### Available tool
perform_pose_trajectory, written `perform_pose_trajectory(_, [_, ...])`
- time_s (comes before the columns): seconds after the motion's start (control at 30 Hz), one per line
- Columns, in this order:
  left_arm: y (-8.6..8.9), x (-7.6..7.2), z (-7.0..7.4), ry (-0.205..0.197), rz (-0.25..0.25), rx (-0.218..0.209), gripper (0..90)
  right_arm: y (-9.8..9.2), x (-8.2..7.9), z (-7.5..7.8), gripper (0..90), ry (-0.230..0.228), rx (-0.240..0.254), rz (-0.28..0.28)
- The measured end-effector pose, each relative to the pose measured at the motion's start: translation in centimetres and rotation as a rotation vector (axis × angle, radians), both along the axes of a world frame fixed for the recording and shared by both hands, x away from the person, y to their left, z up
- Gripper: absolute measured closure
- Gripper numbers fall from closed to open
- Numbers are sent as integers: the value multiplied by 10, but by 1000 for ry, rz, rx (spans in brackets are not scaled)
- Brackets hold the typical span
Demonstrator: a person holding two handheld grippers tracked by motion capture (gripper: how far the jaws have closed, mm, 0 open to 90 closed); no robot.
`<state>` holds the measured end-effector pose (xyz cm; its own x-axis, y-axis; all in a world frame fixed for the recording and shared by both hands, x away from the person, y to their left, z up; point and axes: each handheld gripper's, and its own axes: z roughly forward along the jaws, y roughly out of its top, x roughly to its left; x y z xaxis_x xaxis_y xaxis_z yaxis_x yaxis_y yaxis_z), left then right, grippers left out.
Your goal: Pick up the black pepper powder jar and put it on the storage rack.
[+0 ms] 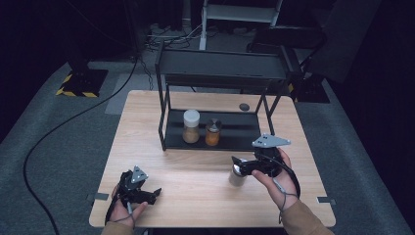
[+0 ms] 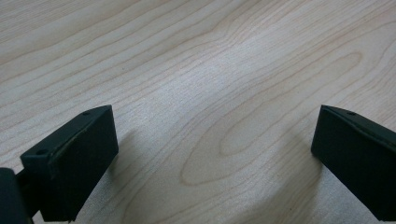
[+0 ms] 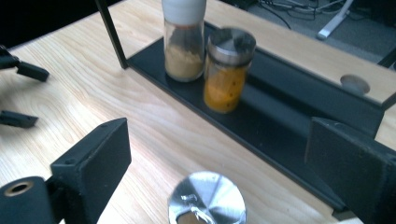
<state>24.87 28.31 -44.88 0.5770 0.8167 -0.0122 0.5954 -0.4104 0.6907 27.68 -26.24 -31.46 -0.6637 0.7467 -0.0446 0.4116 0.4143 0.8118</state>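
Steel-capped jar (image 3: 207, 198), unlabelled, between open right hand-held gripper (image 3: 212, 172) jaws

worktop (image 3: 93, 98): pale wood, matt, visible grain
jaws: black plastic, matt
nearest jar's lid (image 3: 207, 198): brushed metal, glossy
rack (image 3: 280, 121): black metal, smooth
spice jars (image 3: 226, 70): clear glass

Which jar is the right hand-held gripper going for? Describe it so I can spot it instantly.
Start at the black rack at the back of the wooden table, then come toward the person's right hand. The jar stands alone on bare wood in front of the rack, between the open jaws of the right hand-held gripper. Unlike the white-capped jar and the orange-filled jar, it is off the shelf.
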Motion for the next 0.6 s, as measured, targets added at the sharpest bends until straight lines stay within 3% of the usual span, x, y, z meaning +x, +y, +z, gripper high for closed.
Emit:
perform_pose_trajectory(0.27, [0, 0, 0, 0, 1, 0, 5, -2, -1, -22, 60, -1, -34, 1])
perform_pose_trajectory(0.6, [0, 0, 0, 0, 1, 0, 4, -6, 1, -45, 59, 24, -31, 9])
